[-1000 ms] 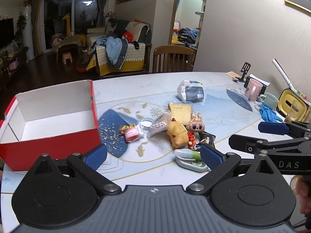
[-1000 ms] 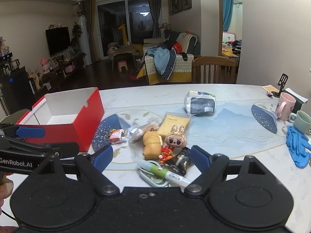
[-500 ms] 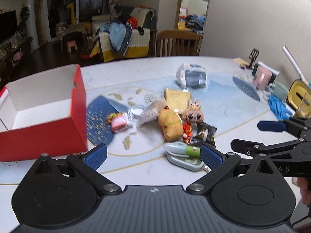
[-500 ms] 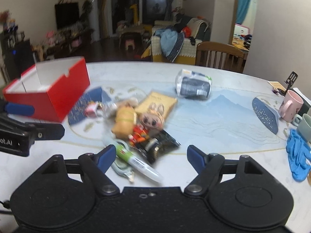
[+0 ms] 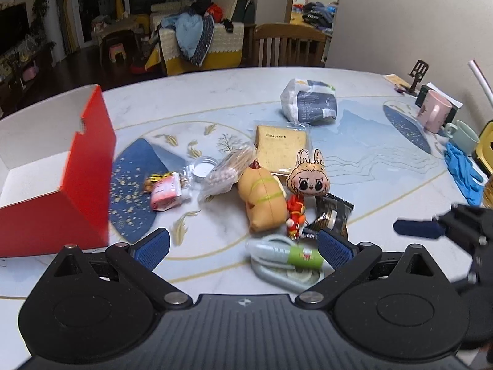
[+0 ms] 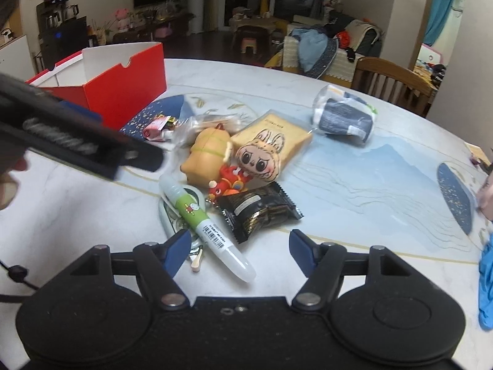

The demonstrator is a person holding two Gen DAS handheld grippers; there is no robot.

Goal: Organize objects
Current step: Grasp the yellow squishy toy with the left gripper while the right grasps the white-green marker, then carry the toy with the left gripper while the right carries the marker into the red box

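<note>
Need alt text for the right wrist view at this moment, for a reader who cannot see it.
The right gripper, jaws apart and empty, hovers over a white table beside a green-and-white pen and a black snack packet. Behind lie plush toys, wrapped bread and an open red box; the left gripper crosses at left.

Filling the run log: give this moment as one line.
left tool: open, empty | right tool: open, closing, empty | black snack packet ahead | red box: empty

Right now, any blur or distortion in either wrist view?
Left wrist view: red box edges smeared, right tool blurred, table rim bowed by the fisheye. Right wrist view: left tool badly blurred; black snack packet sharp, with foil glare.
</note>
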